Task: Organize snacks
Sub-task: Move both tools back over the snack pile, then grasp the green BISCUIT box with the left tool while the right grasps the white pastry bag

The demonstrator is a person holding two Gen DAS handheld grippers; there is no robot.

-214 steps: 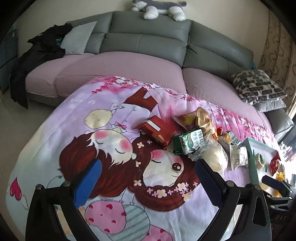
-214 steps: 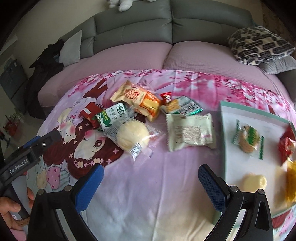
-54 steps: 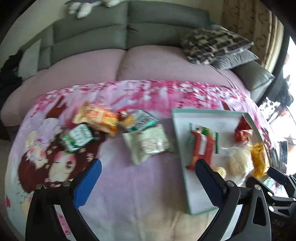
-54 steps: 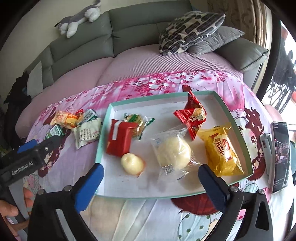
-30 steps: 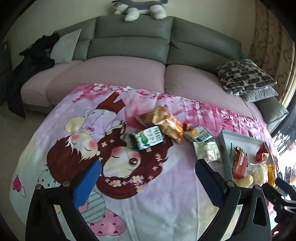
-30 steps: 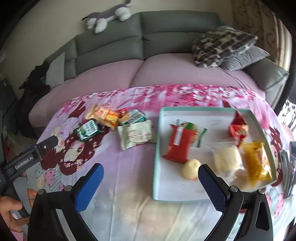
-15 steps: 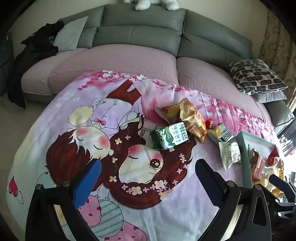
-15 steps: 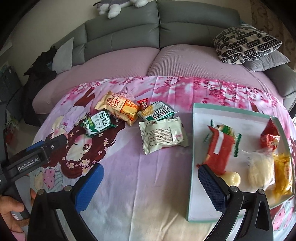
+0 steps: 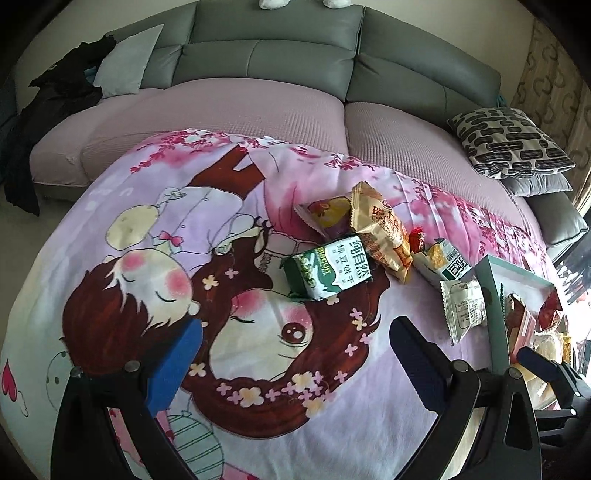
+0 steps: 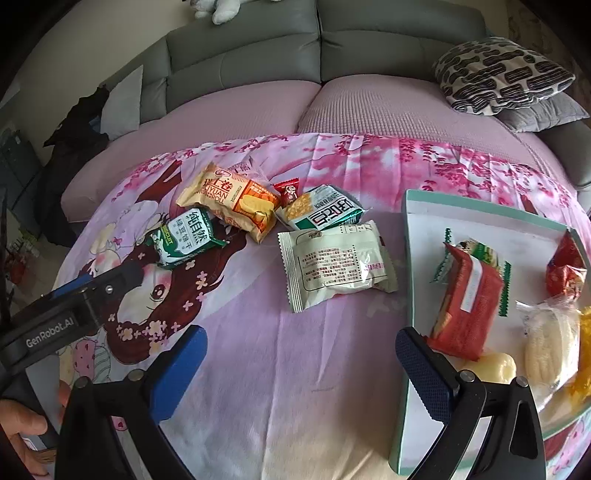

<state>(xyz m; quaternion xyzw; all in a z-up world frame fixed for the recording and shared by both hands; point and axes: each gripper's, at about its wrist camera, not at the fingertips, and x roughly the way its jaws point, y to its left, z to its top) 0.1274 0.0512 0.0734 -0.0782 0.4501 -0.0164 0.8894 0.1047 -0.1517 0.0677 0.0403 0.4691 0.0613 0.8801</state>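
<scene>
A grey sofa (image 9: 280, 48) with pink seat covers filled the back of the room, a patterned cushion (image 10: 498, 74) lying at its right end, dark clothes (image 9: 55, 96) heaped at its left end, and a plush toy (image 10: 218, 9) perched on its backrest. In front of it spread a cartoon-printed blanket (image 9: 221, 332), purple and pink, which served as the work surface. At the blanket's right side lay a white tray (image 10: 480, 221) with a green rim; it held a red packet (image 10: 467, 306), a green-edged packet (image 10: 480, 251) partly under it, a wrapped bun (image 10: 550, 343), a small red bag (image 10: 565, 269) and a pale round piece (image 10: 498, 367). Left of the tray, loose on the blanket, sat the white wrapper (image 10: 336, 262), the nearest of the loose packets to the tray, then a green-and-white packet (image 10: 325, 210), an orange roll packet (image 10: 236, 199), a small red candy (image 10: 288, 190) and a green biscuit packet (image 9: 327, 271). The left gripper (image 9: 295, 354) hovered above the blanket short of the biscuit packet, its blue pads spread wide with nothing between them. The right gripper (image 10: 301, 360) was likewise wide apart and held nothing, its right pad (image 10: 424, 373) over the tray's near edge, short of the white wrapper. A hand (image 10: 22, 435) showed at the lower left of the right wrist view.
</scene>
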